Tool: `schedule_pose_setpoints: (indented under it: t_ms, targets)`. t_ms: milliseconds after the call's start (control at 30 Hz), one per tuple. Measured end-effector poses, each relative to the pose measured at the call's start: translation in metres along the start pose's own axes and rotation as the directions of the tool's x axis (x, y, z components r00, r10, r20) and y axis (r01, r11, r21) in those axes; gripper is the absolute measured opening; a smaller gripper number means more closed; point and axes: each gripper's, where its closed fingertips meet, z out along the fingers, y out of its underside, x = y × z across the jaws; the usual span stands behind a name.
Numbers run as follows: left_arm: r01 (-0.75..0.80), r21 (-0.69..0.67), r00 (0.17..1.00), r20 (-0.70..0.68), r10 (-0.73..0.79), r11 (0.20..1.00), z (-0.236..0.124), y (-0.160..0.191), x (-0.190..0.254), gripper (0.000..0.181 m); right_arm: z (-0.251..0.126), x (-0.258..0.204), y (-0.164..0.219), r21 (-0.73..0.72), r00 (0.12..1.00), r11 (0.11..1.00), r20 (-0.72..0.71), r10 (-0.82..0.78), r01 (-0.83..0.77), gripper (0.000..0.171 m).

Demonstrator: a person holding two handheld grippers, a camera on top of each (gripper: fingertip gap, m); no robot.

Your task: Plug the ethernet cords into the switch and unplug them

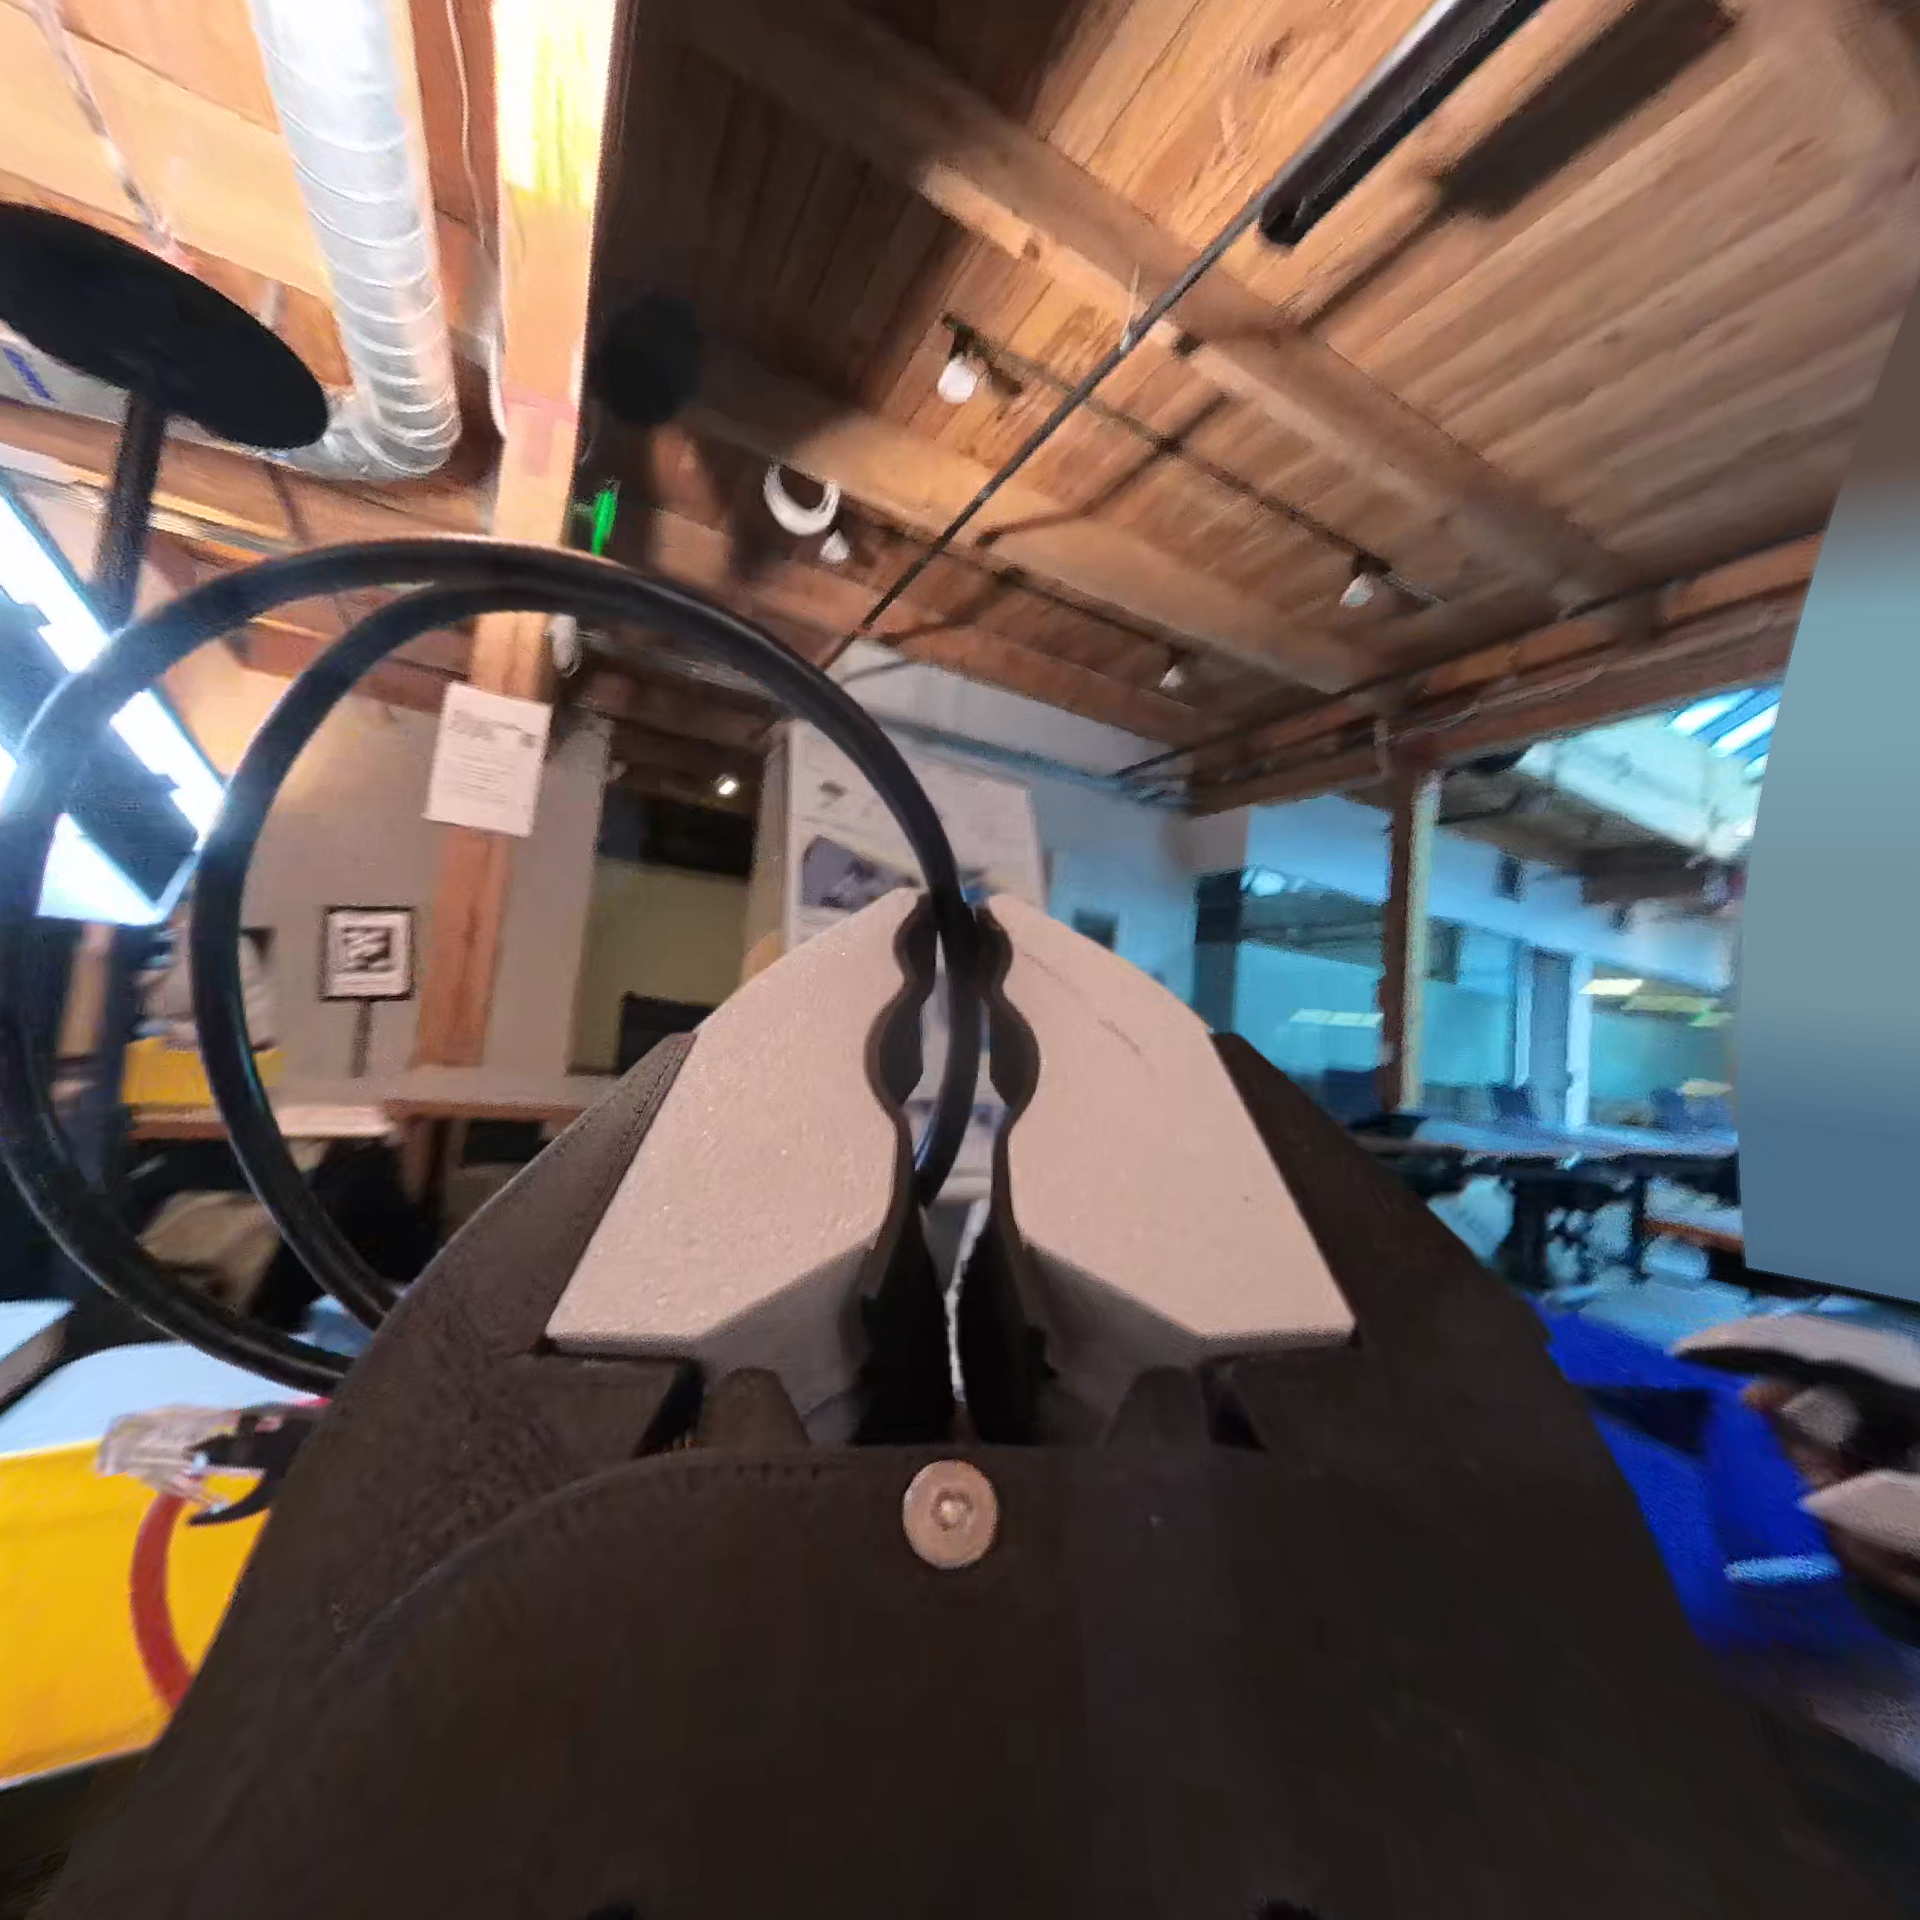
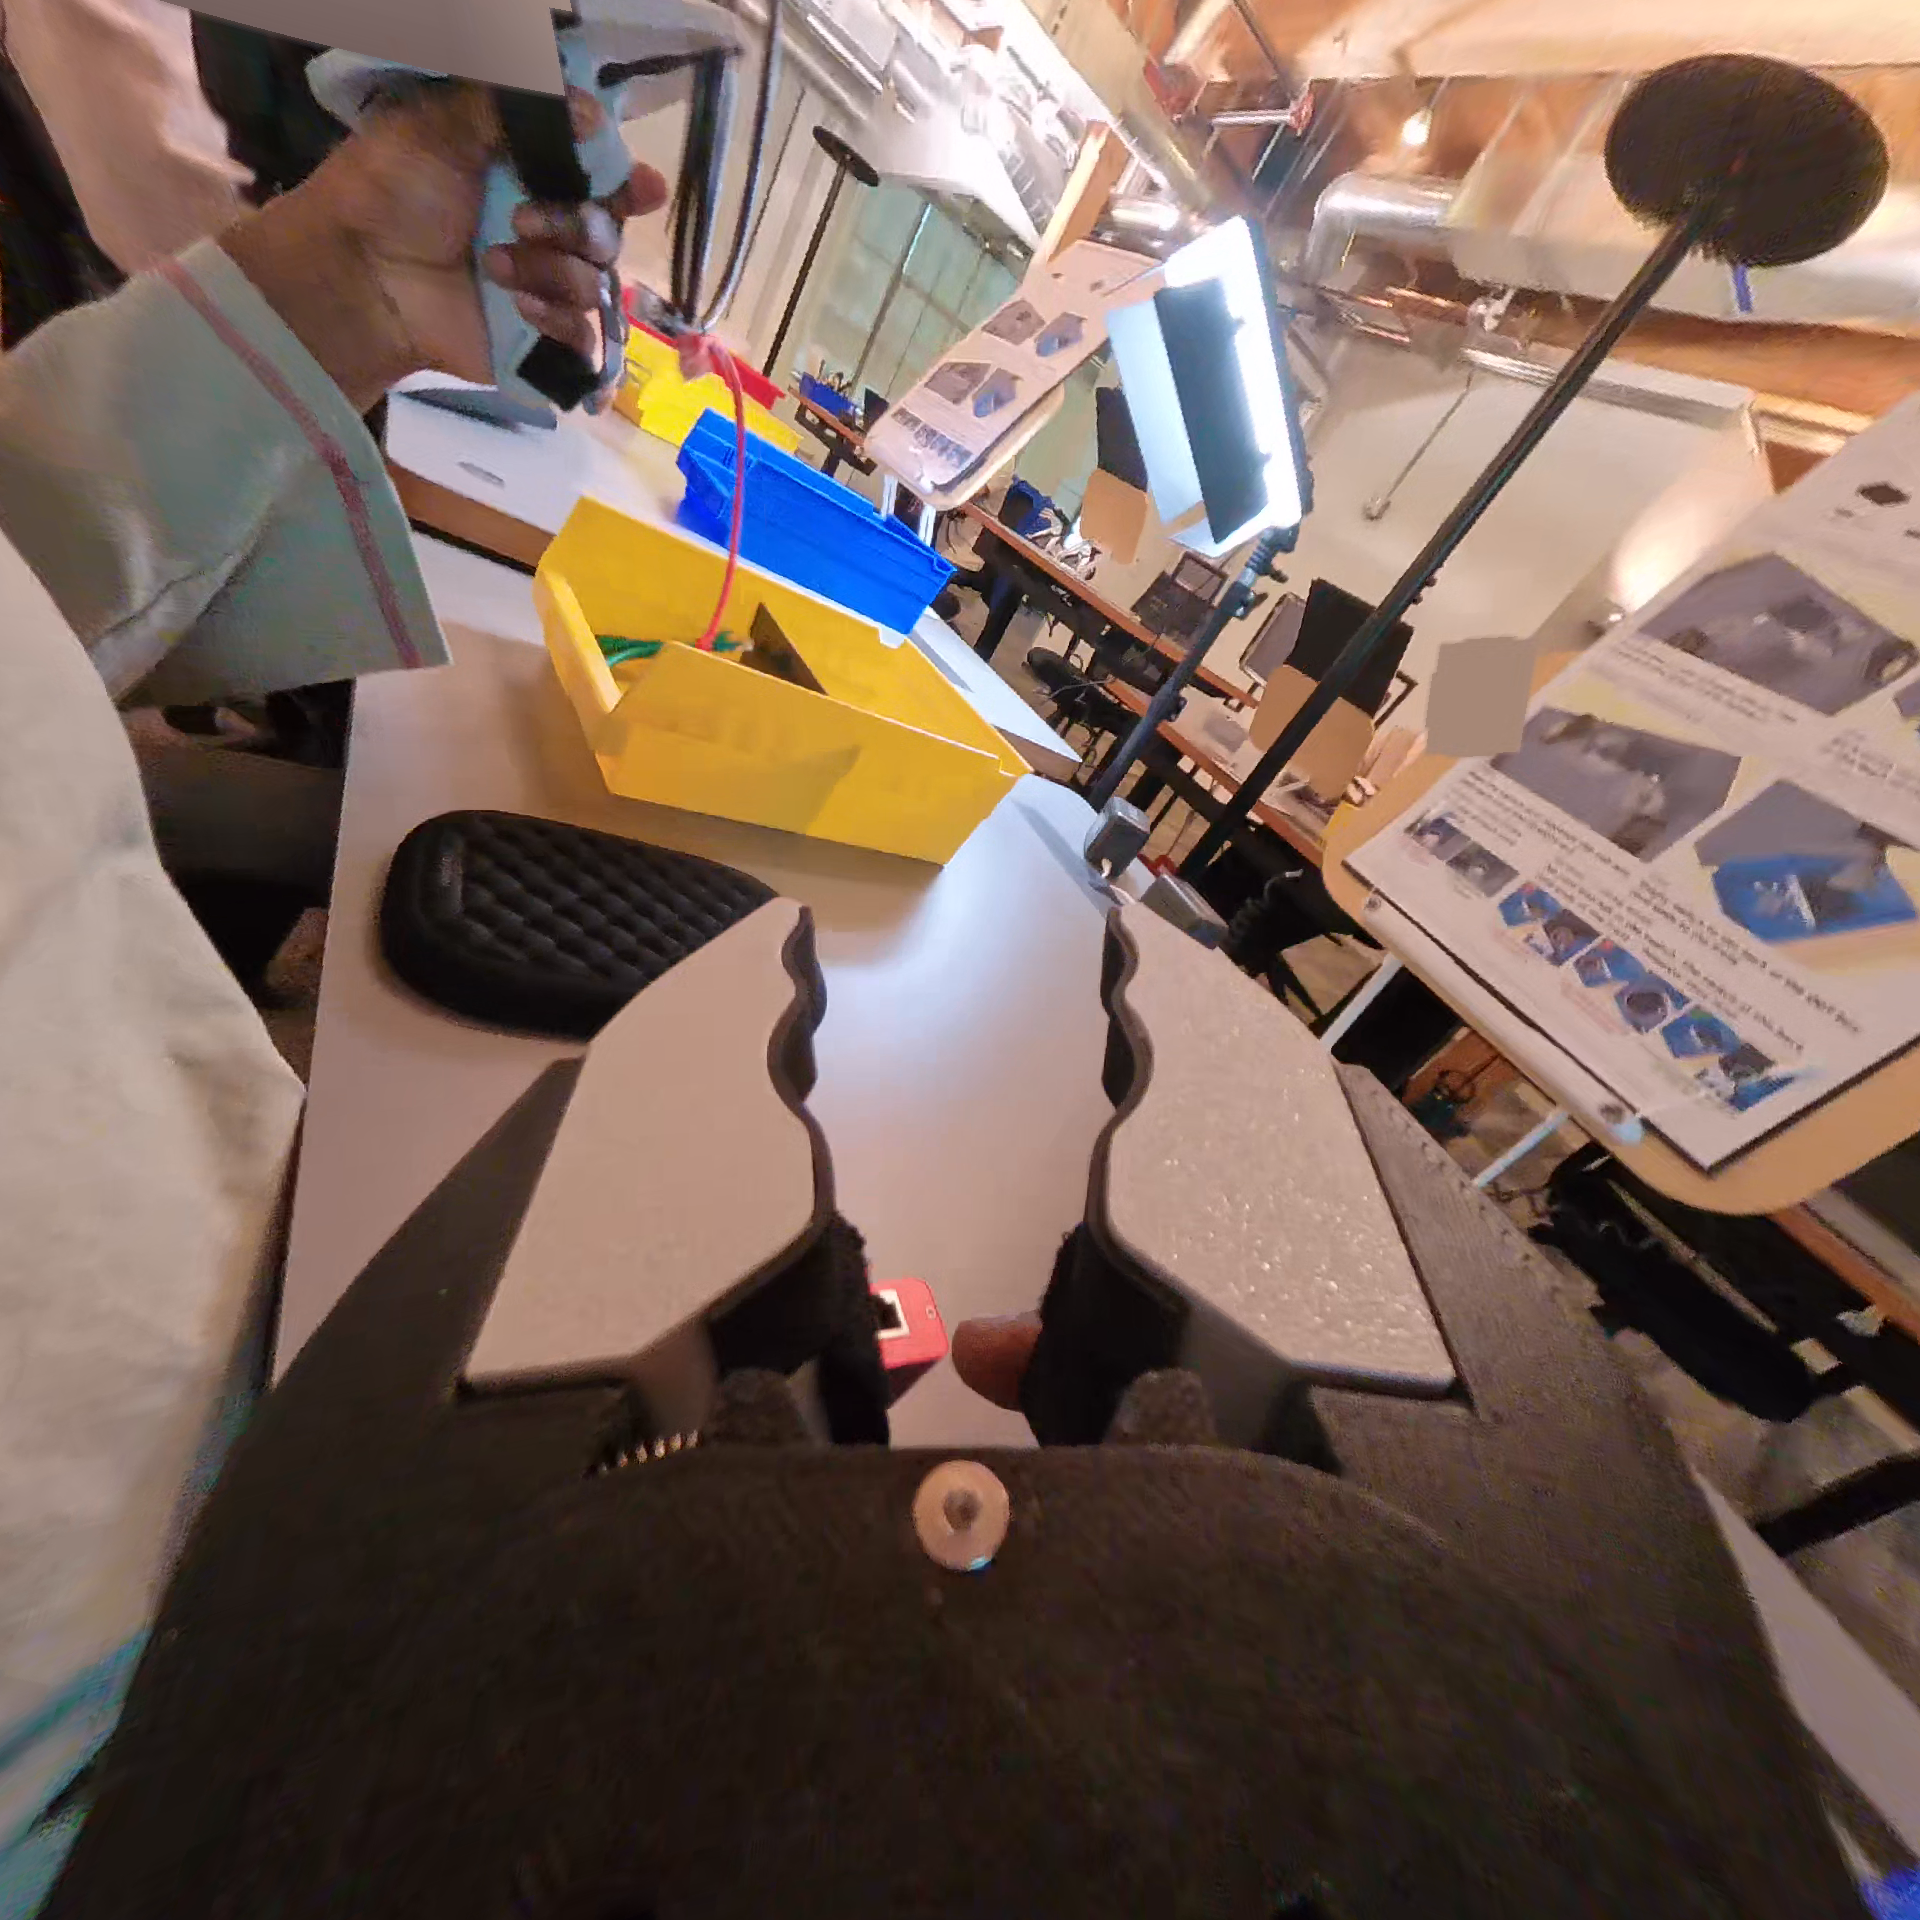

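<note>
My left gripper [image 1: 958,914] points up toward the ceiling and is shut on a black ethernet cord [image 1: 623,592]. The cord loops out to the left in two strands, and a clear plug [image 1: 166,1449] shows at the lower left. In the right wrist view a hand holds the left gripper [image 2: 540,208] high at the upper left. My right gripper [image 2: 961,935] is open and empty above the white table [image 2: 956,1039]. A small red box with a network port [image 2: 906,1330] shows low between its finger bases. A red cord [image 2: 732,499] hangs into a yellow bin [image 2: 790,748].
A black quilted pad [image 2: 561,920] lies left of the right gripper. A blue bin [image 2: 810,520] sits behind the yellow one, which also holds a green cord [image 2: 623,652]. A light panel [image 2: 1205,384], a black stand [image 2: 1455,561] and an instruction board [image 2: 1683,831] stand off the table's right edge. My hands' fingertips stand some 35 cm from each other.
</note>
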Motion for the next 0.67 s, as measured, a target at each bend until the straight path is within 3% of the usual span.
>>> schedule_pose_setpoints:
  t_ms: [133, 233, 300, 367, 433, 467, 567, 667]
  targets:
    - [0.085, -0.18, 0.995, 0.074, -0.073, 0.98, 0.0, 0.035, -0.059, 0.006, 0.013, -0.012, 0.005, -0.062, 0.996, 0.994, 0.016, -0.087, 0.088, 0.053]
    - [0.009, -0.472, 0.985, 0.155, 0.073, 0.881, -0.014, 0.085, -0.107, 0.007, 0.019, -0.015, 0.006, -0.093, 0.993, 0.989, 0.028, -0.113, 0.115, 0.053]
    - [-0.009, -0.557, 0.986, 0.135, 0.1, 0.831, -0.022, 0.103, -0.118, 0.006, 0.02, -0.017, 0.005, -0.089, 0.991, 0.988, 0.04, -0.126, 0.129, 0.053]
    - [0.016, -0.454, 0.999, -0.021, -0.029, 0.891, -0.019, 0.088, -0.093, 0.006, 0.019, -0.016, 0.004, -0.081, 0.993, 0.99, 0.034, -0.117, 0.119, 0.052]
    - [0.167, -0.273, 0.954, -0.198, -0.225, 0.947, -0.02, 0.051, -0.064, 0.006, 0.018, -0.019, 0.006, -0.074, 0.994, 0.992, 0.039, -0.105, 0.107, 0.051]
    - [0.218, -0.231, 0.939, -0.217, -0.269, 0.948, -0.023, 0.041, -0.064, 0.006, 0.018, -0.02, 0.007, -0.076, 0.993, 0.991, 0.038, -0.109, 0.111, 0.051]
    - [0.158, -0.218, 0.964, -0.179, -0.199, 0.963, -0.031, 0.041, -0.076, 0.006, 0.018, -0.021, 0.009, -0.095, 0.991, 0.987, 0.043, -0.128, 0.131, 0.05]
    - [0.324, -0.082, 0.889, -0.315, -0.333, 0.943, -0.039, 0.015, -0.051, 0.006, 0.021, -0.023, 0.009, -0.091, 0.99, 0.986, 0.052, -0.132, 0.137, 0.05]
